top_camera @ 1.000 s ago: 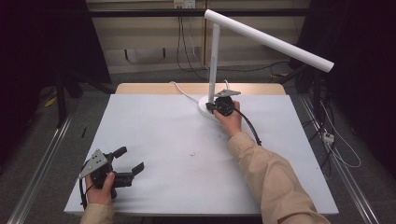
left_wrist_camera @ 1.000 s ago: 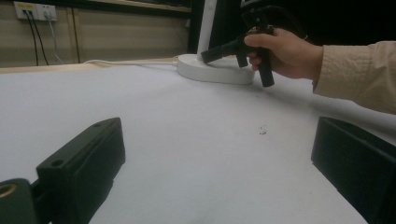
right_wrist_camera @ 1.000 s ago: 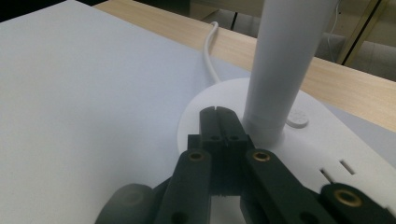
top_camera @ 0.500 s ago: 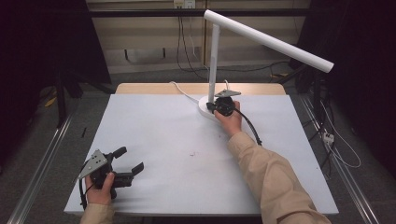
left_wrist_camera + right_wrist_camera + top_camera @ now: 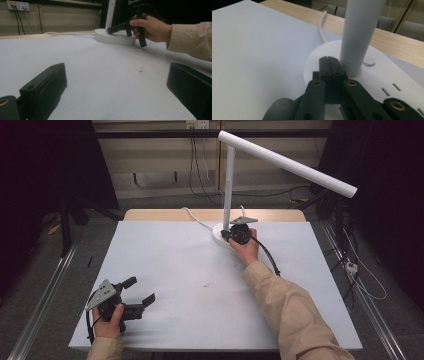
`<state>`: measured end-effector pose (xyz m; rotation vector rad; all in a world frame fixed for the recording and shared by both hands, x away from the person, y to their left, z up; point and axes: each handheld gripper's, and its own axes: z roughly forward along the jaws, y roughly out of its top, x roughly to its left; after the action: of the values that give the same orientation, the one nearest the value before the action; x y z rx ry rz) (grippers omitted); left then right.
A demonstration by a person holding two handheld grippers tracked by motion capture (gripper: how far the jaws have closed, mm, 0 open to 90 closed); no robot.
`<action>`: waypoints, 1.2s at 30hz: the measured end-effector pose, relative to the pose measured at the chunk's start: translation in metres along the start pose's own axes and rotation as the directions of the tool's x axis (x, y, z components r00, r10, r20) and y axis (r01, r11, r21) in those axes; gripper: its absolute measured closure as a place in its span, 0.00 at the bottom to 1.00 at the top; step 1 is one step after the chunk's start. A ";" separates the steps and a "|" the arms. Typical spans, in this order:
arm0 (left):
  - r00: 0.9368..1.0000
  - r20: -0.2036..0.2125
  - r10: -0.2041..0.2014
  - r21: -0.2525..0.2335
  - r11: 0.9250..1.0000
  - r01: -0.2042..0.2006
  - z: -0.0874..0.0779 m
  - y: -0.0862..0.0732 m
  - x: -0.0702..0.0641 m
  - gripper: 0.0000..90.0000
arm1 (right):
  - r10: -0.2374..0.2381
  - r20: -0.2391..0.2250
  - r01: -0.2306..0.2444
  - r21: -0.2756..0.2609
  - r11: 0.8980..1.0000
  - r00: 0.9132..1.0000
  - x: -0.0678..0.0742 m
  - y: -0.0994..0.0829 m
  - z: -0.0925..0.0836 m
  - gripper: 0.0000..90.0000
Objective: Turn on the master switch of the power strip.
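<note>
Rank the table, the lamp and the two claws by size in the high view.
1. Table.
2. Lamp.
3. Left claw and right claw: similar; the left sits nearer the camera and is open, so I won't rank them.

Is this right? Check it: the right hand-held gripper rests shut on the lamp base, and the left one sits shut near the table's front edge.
Wrong about the left hand-held gripper: the left gripper view shows its jaws wide open. The right hand-held gripper is shut on the lamp base.

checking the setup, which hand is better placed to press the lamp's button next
Right. The right gripper has its fingers shut over the lamp base, beside the pole and near the round button. The left gripper rests open at the table's near left corner, far from the lamp.
</note>
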<state>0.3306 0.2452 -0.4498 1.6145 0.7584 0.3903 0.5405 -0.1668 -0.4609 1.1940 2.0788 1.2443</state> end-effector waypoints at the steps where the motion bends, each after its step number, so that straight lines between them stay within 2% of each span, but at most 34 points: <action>1: 1.000 -0.001 0.001 0.000 1.000 -0.001 0.000 0.000 0.000 0.03 | 0.000 -0.003 0.000 0.003 1.000 1.000 0.000 0.000 0.000 1.00; 12: 1.000 0.002 0.000 -0.007 1.000 0.000 0.000 0.001 0.000 0.03 | -0.010 0.009 0.010 0.003 1.000 1.000 0.001 0.000 0.001 1.00; 24: 1.000 0.003 0.003 -0.003 1.000 -0.003 0.001 0.001 -0.001 0.03 | -0.012 -0.001 0.012 0.014 1.000 1.000 0.001 0.000 0.000 1.00; 29: 1.000 0.003 0.002 -0.006 1.000 -0.002 0.000 0.001 -0.001 0.03 | -0.035 0.012 0.035 0.019 0.999 0.999 0.003 0.001 0.000 1.00; 32: 1.000 0.003 0.000 -0.007 1.000 0.000 0.000 0.001 -0.001 0.03 | -0.078 0.039 0.078 0.015 0.997 0.996 0.005 0.001 -0.003 1.00; 34: 1.000 0.003 0.000 -0.007 1.000 0.000 0.000 0.001 0.000 0.03 | -0.082 0.036 0.082 0.007 0.997 0.996 0.006 0.003 -0.004 1.00; 36: 1.000 0.004 0.002 -0.005 1.000 -0.002 0.000 0.001 -0.001 0.03 | -0.063 0.035 0.063 -0.003 0.998 0.997 0.005 0.003 -0.006 1.00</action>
<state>0.3303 0.2448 -0.4483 1.6108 0.7525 0.3902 0.5350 -0.1646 -0.4546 1.1311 2.0718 1.1904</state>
